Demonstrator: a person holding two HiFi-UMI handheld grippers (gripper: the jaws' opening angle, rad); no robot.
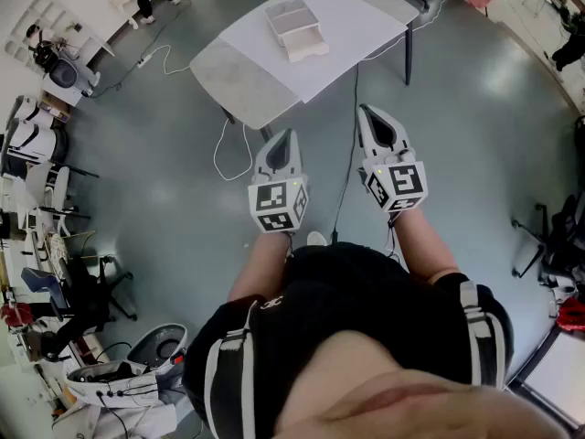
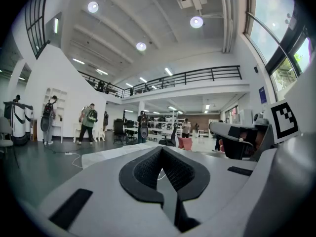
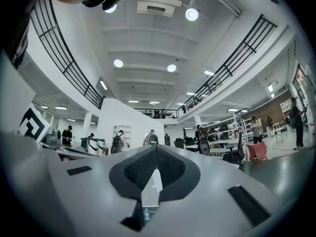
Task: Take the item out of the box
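The box [image 1: 295, 27] is white, shallow and rectangular. It looks like two stepped parts, a greyer upper part and a bright white tray-like part nearer the person. What it holds cannot be made out from here. It lies well ahead of both sets of jaws, past the tips of the left gripper [image 1: 285, 135] and ahead and to the left of the tips of the right gripper [image 1: 370, 112], with neither touching it.

The box rests on a white sheet [image 1: 343, 35] that covers most of a grey table [image 1: 233, 85].

In the left gripper view, the left gripper [image 2: 161, 151] has its jaws together at the tips. The black ribbed pads [image 2: 145, 172] enclose only a thin slit with nothing in it, and the pale tabletop [image 2: 106, 154] shows just beyond them. The right gripper [image 3: 155, 147] stands the same way in its own view, with tips meeting and nothing clamped between its pads [image 3: 138, 169].

Both grippers are held side by side over the glossy grey floor [image 1: 164, 181], short of the table's near edge. Each one's marker cube [image 1: 277, 207] faces the head camera. A white cable [image 1: 228, 144] loops on the floor left of the left jaws.
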